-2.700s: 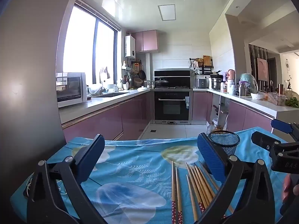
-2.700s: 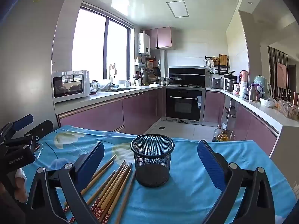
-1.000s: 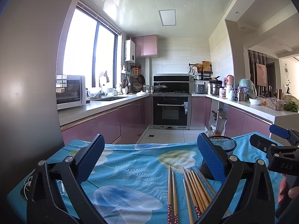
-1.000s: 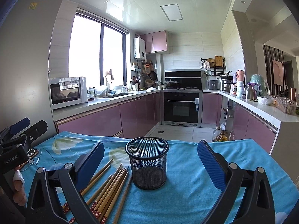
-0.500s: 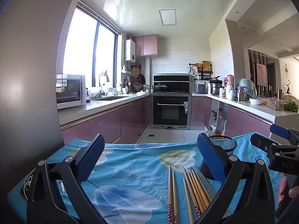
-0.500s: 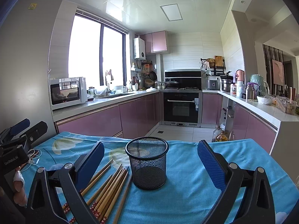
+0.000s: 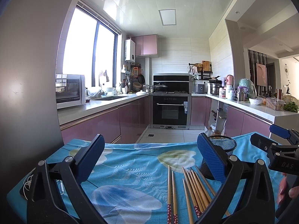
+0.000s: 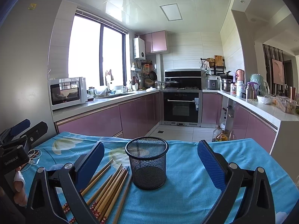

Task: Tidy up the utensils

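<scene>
Several wooden chopsticks with red patterned ends lie in a loose row on the blue floral tablecloth. A black mesh cup stands upright and empty just right of them. My left gripper is open and empty, above the cloth, with the chopsticks between its fingers. My right gripper is open and empty, with the mesh cup centred between its fingers and the chopsticks by its left finger. The cup also shows behind the left gripper's right finger.
White earphones and a cable lie near the table's left edge. Beyond the table's far edge is a kitchen floor, purple cabinets and an oven. A grey wall stands close on the left.
Both grippers have tilted up and drawn back slightly since the earliest frames, then stayed almost still. The chopsticks and cup have not moved.
</scene>
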The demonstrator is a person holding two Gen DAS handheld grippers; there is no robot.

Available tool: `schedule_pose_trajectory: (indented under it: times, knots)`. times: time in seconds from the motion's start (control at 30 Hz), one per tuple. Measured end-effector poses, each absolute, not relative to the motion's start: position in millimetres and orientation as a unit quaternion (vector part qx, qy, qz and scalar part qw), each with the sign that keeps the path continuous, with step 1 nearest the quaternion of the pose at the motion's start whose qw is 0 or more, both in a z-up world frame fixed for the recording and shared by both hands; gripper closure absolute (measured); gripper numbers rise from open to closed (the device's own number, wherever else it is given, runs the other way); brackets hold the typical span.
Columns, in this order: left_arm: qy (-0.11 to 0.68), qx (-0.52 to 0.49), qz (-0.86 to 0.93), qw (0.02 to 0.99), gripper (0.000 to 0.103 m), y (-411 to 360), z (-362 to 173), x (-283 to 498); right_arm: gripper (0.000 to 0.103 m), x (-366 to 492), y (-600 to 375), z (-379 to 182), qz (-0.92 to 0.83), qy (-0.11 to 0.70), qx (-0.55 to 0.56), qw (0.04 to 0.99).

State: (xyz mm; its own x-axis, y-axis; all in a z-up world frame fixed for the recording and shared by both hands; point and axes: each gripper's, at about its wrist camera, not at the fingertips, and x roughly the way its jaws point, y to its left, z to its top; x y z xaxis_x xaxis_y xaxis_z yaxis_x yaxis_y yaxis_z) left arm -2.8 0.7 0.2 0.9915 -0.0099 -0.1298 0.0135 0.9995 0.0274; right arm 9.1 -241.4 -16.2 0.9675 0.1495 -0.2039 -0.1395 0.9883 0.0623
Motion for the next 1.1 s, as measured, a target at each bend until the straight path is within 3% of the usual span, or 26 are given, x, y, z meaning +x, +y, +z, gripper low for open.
schedule_pose_trajectory:
  times: [1.1]
  knots:
    - [0.067, 0.014, -0.010, 0.998, 0.005, -3.6, -1.7, -1.0, 0.006, 8.7, -242.7, -14.5, 0.073, 0.105, 0.029, 0.991]
